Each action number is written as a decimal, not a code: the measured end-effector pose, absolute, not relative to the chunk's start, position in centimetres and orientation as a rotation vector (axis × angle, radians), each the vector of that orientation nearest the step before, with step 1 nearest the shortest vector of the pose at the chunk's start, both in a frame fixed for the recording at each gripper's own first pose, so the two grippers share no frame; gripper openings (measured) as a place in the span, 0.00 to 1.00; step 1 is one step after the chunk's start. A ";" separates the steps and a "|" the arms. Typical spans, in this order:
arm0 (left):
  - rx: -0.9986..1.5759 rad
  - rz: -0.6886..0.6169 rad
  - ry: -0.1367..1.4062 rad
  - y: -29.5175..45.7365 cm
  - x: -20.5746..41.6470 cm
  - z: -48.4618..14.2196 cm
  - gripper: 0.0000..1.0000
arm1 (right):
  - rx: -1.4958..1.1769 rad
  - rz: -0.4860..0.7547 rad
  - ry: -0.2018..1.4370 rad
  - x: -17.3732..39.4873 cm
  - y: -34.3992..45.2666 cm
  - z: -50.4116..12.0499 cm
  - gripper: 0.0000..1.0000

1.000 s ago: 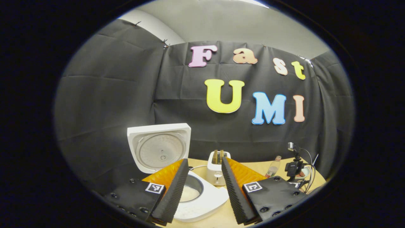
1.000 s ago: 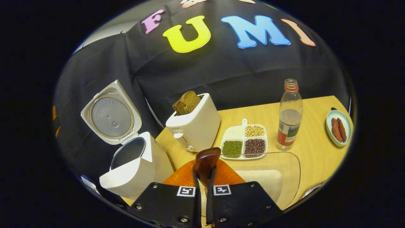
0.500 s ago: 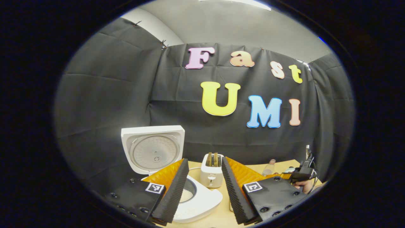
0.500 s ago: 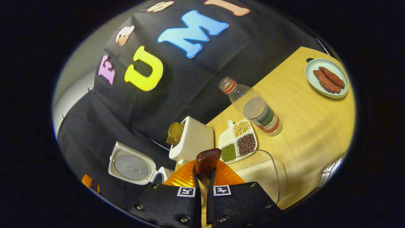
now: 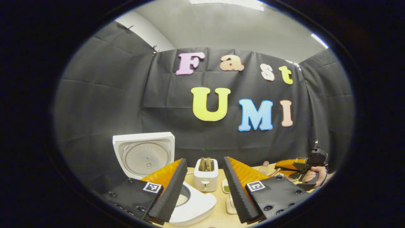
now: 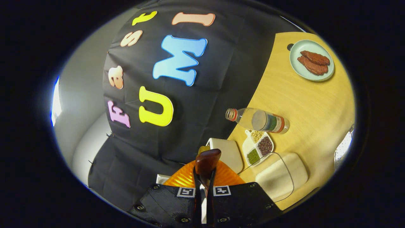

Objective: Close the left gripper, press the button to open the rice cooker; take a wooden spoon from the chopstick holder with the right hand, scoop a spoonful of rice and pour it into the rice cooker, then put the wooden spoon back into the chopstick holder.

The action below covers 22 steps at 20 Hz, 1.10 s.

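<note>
The white square rice cooker stands open on the pale wooden table, its lid raised upright at the back, and a patch of white rice lies in the bottom of its dark inner pot. Behind it the white two-slot toaster holds brown slices of bread. In the right gripper view a white three-compartment dish carries green beans, dark red beans and pale yellow beans, each in its own section; just beside it a clear plastic bottle with a red-banded neck holds some liquid, and well apart a pale green round plate bears two reddish-brown strips of food. A clear rounded-rectangle container next to the dish holds white rice. The right gripper has its fingers pressed together on the dark brown wooden spoon, whose rounded end juts just past the fingertips; whether that end is bowl or handle cannot be told, and the rest of it is hidden between the fingers. This view is rolled steeply, so the table tilts up the right side. In the left gripper view the right gripper appears far off at the right with a hand around its grip. The left gripper has its fingers spread wide with nothing between them, hovering near the cooker, whose front edge is covered by the left finger. The chopstick holder cannot be made out.
</note>
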<state>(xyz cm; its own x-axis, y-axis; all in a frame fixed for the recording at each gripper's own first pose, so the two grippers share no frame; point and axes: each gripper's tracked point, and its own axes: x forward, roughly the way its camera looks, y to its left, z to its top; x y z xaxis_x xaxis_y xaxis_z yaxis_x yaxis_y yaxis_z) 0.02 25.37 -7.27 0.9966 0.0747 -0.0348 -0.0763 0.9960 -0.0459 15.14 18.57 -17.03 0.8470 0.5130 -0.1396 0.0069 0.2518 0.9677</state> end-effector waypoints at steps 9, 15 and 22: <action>-0.040 0.094 -0.001 28.6 -2.2 -6.9 0.86 | 1.305 0.486 0.432 14.5 22.9 -10.6 0.06; -0.060 0.102 -0.032 30.7 -2.6 -6.2 0.86 | 1.246 0.549 0.443 15.1 27.9 -9.0 0.06; -0.040 0.113 -0.019 33.9 -4.0 -6.6 0.93 | 1.130 0.636 0.486 15.2 35.0 -8.8 0.06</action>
